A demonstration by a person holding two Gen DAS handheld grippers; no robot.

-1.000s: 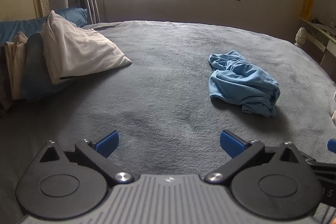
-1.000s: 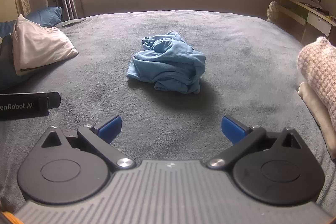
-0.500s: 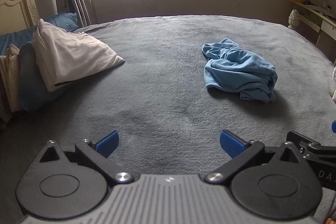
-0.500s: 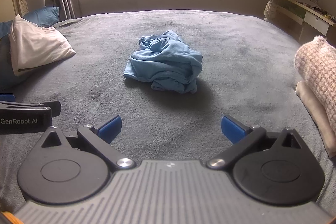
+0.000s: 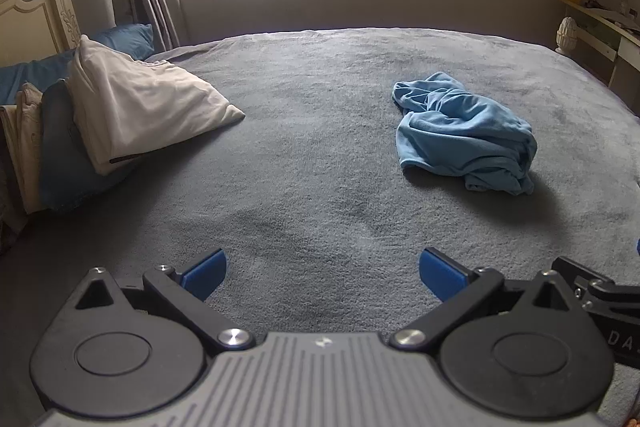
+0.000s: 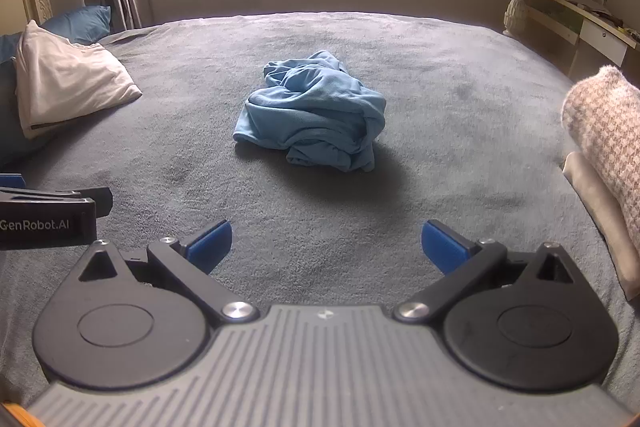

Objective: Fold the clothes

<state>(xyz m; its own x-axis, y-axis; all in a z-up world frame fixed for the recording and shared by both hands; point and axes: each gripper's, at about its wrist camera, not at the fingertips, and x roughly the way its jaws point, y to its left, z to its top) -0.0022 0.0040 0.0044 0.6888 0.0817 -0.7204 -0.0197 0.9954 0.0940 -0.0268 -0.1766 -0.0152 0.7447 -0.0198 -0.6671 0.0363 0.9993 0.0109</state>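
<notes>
Blue garment (image 6: 316, 111) crumpled on bed (image 6: 440, 75); left gripper (image 5: 322, 273), right gripper (image 6: 326, 243) spread, empty.

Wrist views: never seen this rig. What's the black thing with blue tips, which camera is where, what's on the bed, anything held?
There is no robot arm. A person carries a two-finger gripper in each hand, and each gripper has a fisheye camera looking forward along its fingers. The black body with blue pads filling the bottom of each picture is that camera's own gripper.

In the left wrist view, the left gripper is open and empty. In the right wrist view, the right gripper is also open and empty.

On the grey bedspread lies a crumpled light blue garment, not yet folded or touched. A white pillow leans against a blue one at the left side. Folded fabric, a houndstooth piece on top, sits at the right edge.
</notes>
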